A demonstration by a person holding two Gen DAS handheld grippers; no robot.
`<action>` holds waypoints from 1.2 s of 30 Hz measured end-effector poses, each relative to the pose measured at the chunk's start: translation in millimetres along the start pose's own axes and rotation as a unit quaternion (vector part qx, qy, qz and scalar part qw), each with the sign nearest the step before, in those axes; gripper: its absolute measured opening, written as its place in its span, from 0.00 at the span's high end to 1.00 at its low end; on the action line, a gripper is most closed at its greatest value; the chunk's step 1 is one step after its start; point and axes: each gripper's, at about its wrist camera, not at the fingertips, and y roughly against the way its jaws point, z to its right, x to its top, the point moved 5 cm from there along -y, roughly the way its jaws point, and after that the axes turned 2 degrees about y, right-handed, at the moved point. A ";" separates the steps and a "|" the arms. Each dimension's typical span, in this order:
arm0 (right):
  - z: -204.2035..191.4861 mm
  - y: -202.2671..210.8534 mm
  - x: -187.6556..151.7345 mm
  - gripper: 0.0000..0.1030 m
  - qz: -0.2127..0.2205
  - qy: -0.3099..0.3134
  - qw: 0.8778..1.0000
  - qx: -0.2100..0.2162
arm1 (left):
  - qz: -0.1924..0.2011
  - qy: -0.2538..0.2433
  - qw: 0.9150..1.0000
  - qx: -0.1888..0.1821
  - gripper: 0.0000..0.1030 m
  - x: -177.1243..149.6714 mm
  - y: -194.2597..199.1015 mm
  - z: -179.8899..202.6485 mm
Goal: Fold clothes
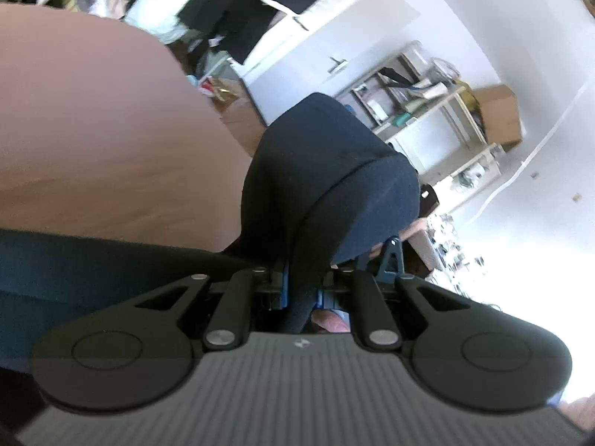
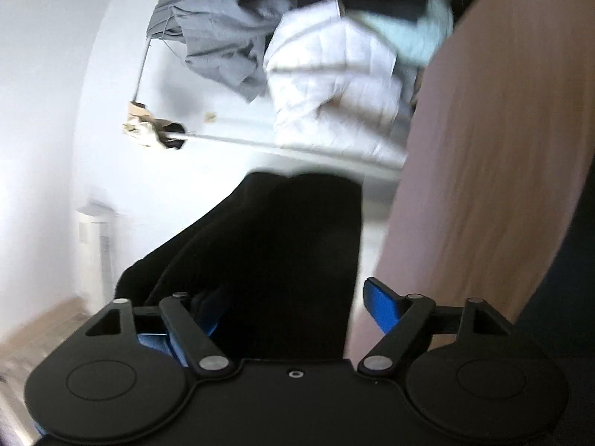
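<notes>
Clearly, a dark navy knitted garment (image 1: pixel 327 178) is pinched by the left gripper (image 1: pixel 301 286), whose two blue-lined fingers are drawn close together on a narrow gather of the cloth. From that pinch the fabric is seen rising and bulging forward in a rounded fold, lifted off the pale wooden tabletop (image 1: pixel 93 130), which fills the left side of the left wrist view. More of the same dark cloth is spread along the lower left of that view, over the near part of the table.

In the right wrist view, the right gripper (image 2: pixel 290 304) is held with its jaws spread wide; a blue finger (image 2: pixel 383 301) is visible on one side, well apart from the other finger, which is largely hidden by cloth. The dark garment (image 2: pixel 282 252) is draped between and over the open fingers, though whether it is actually touched by them cannot be told because of blur. The wooden table surface (image 2: pixel 502 148) is seen at the right of that view.

Behind, a cluttered wooden shelf unit (image 1: pixel 427 104) and a brown cardboard box (image 1: pixel 498 111) are seen against a white wall, and a white quilted jacket (image 2: pixel 334 85) and a grey crumpled garment (image 2: pixel 219 37) are shown hanging.
</notes>
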 end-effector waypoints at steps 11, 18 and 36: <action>-46.8 38.7 38.7 0.94 0.097 0.254 0.925 -0.265 | 0.137 -0.007 0.972 0.189 0.27 57.5 2.8 0.9; 28.6 25.8 30.2 0.91 0.002 0.240 0.840 -0.487 | 0.036 -0.062 0.870 0.487 0.24 17.0 42.5 -83.2; 34.7 49.0 53.6 0.68 0.036 0.187 0.873 -0.449 | -0.065 -0.059 0.844 0.529 0.56 -0.6 17.5 -148.2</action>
